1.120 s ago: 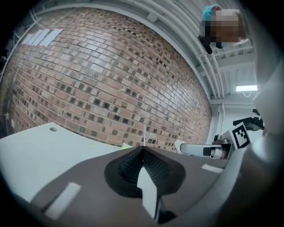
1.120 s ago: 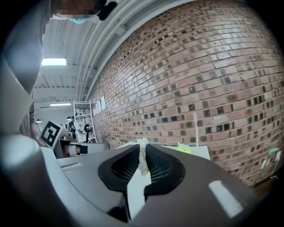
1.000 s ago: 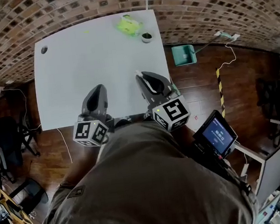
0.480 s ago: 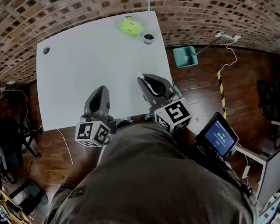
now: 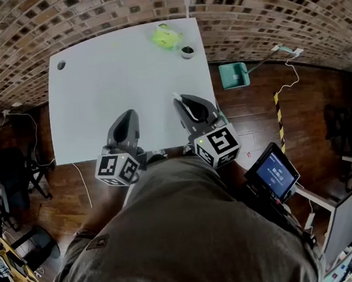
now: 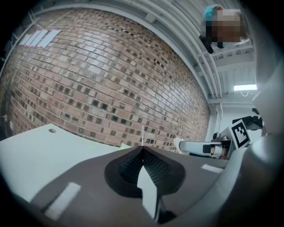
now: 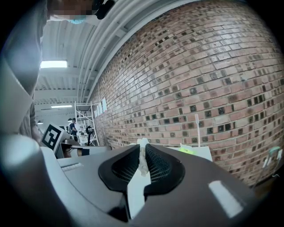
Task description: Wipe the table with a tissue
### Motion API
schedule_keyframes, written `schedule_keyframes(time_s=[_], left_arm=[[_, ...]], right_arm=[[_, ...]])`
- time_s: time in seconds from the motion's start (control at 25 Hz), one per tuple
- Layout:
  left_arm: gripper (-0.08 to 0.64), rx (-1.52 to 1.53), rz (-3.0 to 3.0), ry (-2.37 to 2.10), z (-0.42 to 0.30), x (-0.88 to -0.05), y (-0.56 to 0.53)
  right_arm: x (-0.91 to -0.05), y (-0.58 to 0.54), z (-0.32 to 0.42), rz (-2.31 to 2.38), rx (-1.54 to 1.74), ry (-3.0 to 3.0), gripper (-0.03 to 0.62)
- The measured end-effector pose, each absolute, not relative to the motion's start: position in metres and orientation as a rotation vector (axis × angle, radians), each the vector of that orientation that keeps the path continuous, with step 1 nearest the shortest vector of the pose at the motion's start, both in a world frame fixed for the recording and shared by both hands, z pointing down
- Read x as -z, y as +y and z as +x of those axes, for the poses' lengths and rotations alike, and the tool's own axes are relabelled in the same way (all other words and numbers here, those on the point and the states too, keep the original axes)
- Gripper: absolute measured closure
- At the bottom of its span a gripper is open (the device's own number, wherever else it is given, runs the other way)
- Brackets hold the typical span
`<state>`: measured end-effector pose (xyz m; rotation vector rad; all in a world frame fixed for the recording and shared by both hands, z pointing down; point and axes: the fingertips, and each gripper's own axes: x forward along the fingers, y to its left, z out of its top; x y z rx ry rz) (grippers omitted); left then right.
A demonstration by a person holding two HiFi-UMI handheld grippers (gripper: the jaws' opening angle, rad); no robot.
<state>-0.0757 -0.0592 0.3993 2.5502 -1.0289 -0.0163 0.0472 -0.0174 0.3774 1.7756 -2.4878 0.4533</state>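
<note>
Unmoved: right hand-held gripper [image 5: 181, 100] pinches tissue [image 7: 142, 156] above table [image 5: 112, 75], near its front edge.

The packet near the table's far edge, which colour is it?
Yellow-green packet; head view shows it best.

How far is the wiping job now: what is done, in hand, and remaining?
Done: the right gripper is shut on a white tissue. In hand: it holds the tissue over the near edge of the table, apparently not touching it; the left gripper is shut and empty. Left: the wiping itself seems not yet started.
</note>
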Motion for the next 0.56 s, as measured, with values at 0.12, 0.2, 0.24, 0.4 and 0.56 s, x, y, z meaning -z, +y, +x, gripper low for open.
schedule_keyframes(time_s=[0.12, 0.2, 0.24, 0.4, 0.56], left_arm=[[0.558, 0.014, 2.551, -1.025, -0.075, -0.399, -0.056], [0.558, 0.011, 2.553, -1.023, -0.074, -0.399, -0.055], [0.558, 0.011, 2.553, -1.023, -0.073, -0.399, -0.054], [0.558, 0.014, 2.55, -1.027, -0.07, -0.398, -0.052], [0.558, 0.012, 2.543, -1.031, -0.069, -0.398, -0.048]], right_arm=[[-0.382, -0.015, 0.048, 1.78, -0.466, -2.488, 0.543], [-0.38, -0.014, 0.048, 1.773, -0.462, -2.488, 0.543], [-0.379, -0.013, 0.049, 1.77, -0.46, -2.487, 0.543], [-0.379, -0.011, 0.053, 1.772, -0.462, -2.484, 0.543], [-0.382, -0.007, 0.055, 1.78, -0.475, -2.479, 0.543]])
